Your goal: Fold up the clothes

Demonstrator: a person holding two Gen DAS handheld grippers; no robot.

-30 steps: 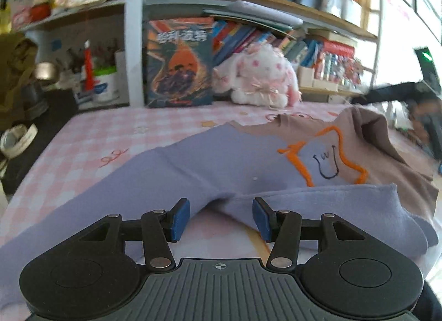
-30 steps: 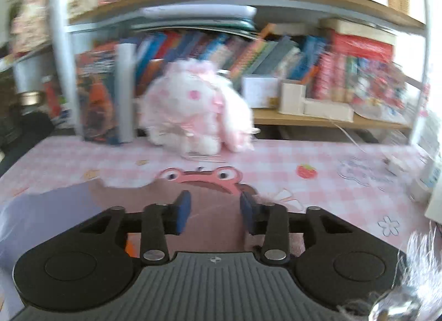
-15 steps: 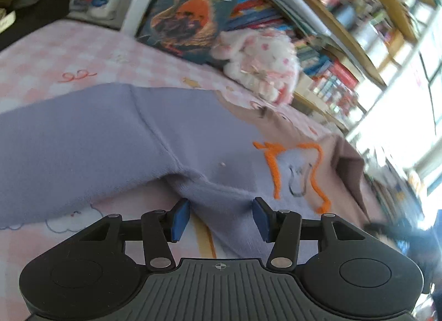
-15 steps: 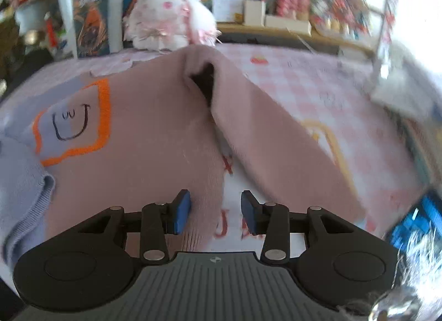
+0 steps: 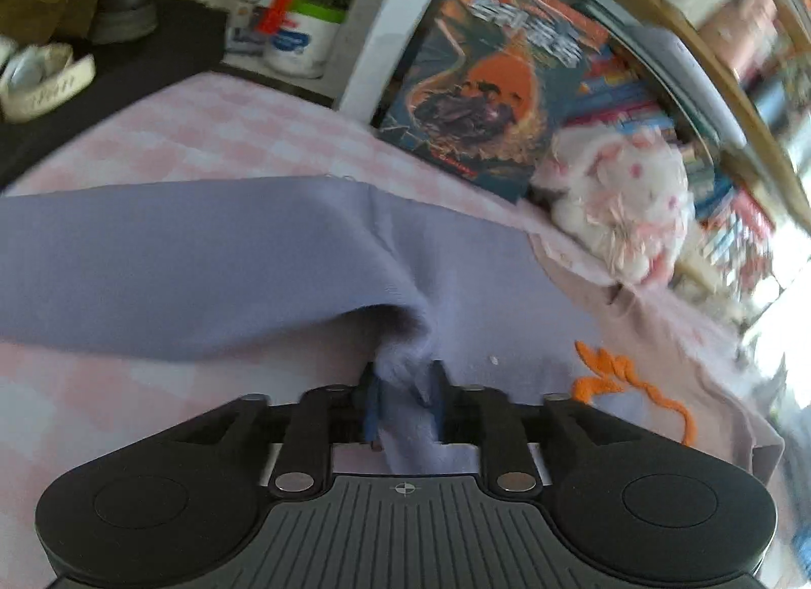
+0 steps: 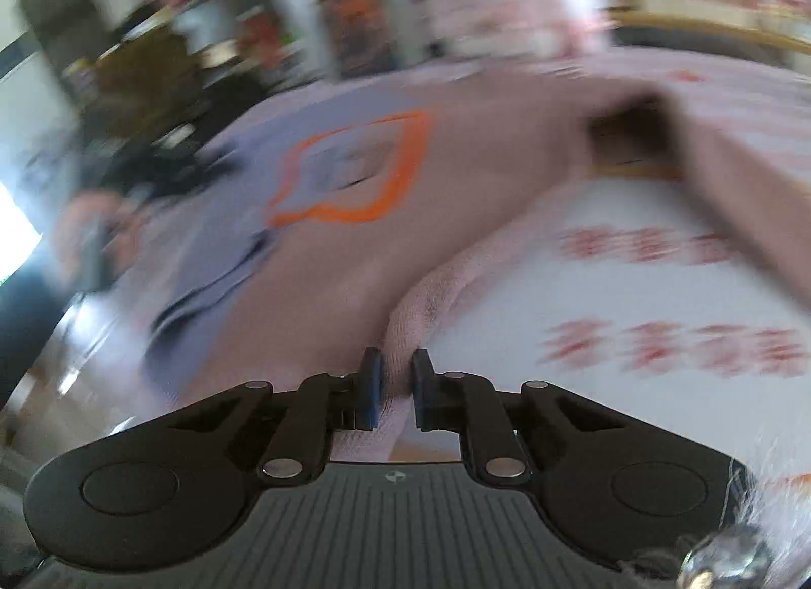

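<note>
Sweater (image 5: 213, 264): soft knit, two-tone, lilac on one half and dusty pink (image 6: 486, 148) on the other, with an orange outlined patch (image 6: 355, 173) on the chest; the drawing inside the outline is too blurred to read. It lies spread on a table (image 5: 167, 133) covered with a pink-and-white checked cloth, one lilac sleeve stretched out flat, one pink sleeve (image 6: 750, 214) angled away across the cloth. Left gripper (image 5: 403, 386): jaws closing, a bunched fold of lilac fabric between the blue pads, pulled up into a small peak. Right gripper (image 6: 396, 376): jaws closing and nearly together, pinching a puckered edge of the pink half, which rises in a ridge from the pads. Both views are motion-blurred, the right one heavily. Behind the sweater, at the table's far edge: a white-and-pink plush toy (image 5: 623, 204); a book (image 5: 486, 87) with a dark cover and orange figure, leaning upright against a white shelf post (image 5: 390, 21); rows of books (image 5: 628, 92) on the shelf. A white tub (image 5: 304, 41) stands further off beside the post.
</note>
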